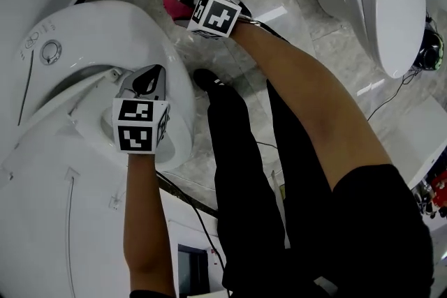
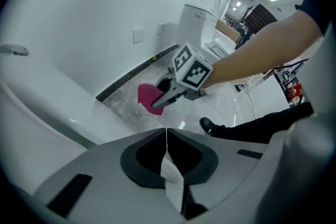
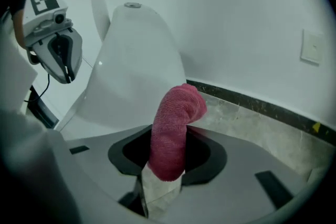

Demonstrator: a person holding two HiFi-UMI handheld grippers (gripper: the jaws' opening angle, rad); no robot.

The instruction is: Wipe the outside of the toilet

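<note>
The white toilet [image 1: 84, 73] fills the left of the head view, and its outer side [image 3: 131, 71] rises just ahead in the right gripper view. My right gripper [image 1: 184, 8] [image 3: 164, 178] is shut on a pink cloth [image 3: 176, 123] [image 1: 170, 4], held low beside the toilet's far side, close to the marble floor. The cloth's free end curls up and forward, a little short of the porcelain. My left gripper [image 1: 144, 82] [image 2: 166, 136] hovers over the bowl's rim, shut with nothing between its jaws. It looks toward the right gripper [image 2: 167, 98] and the pink cloth [image 2: 149, 98].
A second toilet [image 1: 391, 3] stands at the upper right, with cables on the floor beside it. The person's black-clad legs and shoe [image 1: 204, 77] stand right of the toilet. A dark skirting strip [image 3: 262, 107] runs along the white wall, which carries a switch plate [image 3: 313, 45].
</note>
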